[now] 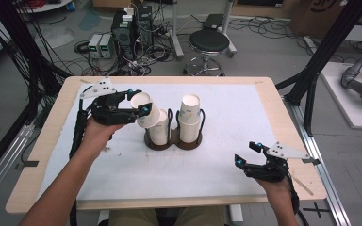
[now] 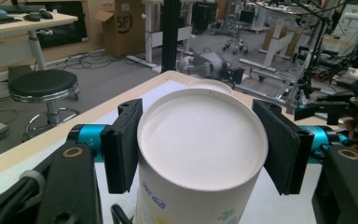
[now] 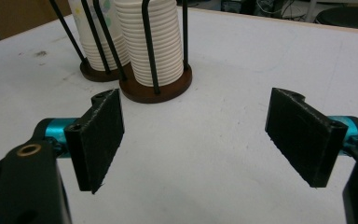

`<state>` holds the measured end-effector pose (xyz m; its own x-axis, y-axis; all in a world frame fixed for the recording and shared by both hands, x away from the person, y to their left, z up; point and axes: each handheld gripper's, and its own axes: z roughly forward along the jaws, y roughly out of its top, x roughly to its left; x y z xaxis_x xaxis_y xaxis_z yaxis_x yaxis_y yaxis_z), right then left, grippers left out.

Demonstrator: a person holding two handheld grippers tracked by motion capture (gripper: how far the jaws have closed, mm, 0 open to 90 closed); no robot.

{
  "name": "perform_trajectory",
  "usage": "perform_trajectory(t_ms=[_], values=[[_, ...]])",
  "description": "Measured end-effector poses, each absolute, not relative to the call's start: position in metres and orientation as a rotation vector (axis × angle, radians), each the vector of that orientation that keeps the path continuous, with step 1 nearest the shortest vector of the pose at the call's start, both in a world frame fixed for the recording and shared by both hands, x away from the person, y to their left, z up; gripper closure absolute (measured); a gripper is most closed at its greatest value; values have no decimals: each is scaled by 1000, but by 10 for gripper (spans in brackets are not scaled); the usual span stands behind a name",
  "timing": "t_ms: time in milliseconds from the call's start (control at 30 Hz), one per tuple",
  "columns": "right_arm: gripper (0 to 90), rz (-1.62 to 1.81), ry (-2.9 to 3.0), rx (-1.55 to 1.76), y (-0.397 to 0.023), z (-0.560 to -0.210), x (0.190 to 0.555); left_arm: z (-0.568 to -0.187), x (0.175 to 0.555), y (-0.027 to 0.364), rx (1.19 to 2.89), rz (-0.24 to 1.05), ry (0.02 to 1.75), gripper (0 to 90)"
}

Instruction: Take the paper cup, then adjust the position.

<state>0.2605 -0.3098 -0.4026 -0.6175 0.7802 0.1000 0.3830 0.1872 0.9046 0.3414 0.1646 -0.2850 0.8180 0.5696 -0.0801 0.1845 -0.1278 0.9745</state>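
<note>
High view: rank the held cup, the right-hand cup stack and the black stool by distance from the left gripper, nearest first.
1. Paper cup, clamped in the left gripper, tilted above the holder's left stack.
2. Right cup stack, in the holder's right side.
3. Black stool, on the floor beyond the table's far edge.

Paper cup (image 2: 200, 154) btwn left jaws

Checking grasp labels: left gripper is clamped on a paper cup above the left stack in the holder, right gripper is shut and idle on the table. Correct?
Not quite: the right gripper is open, its jaws wide apart with nothing between them, as the right gripper view shows. The rest stands: the left gripper clamps the paper cup above the left stack.
</note>
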Motion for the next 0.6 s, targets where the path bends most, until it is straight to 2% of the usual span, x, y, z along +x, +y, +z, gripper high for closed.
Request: perform_trajectory(t_ms=[233, 600], values=[[201, 1412, 2128, 1053, -302, -403, 264, -295, 336, 173, 1684, 340, 593, 365], [200, 1476, 2203, 938, -279, -395, 262, -306, 317, 165, 1697, 288, 512, 364]])
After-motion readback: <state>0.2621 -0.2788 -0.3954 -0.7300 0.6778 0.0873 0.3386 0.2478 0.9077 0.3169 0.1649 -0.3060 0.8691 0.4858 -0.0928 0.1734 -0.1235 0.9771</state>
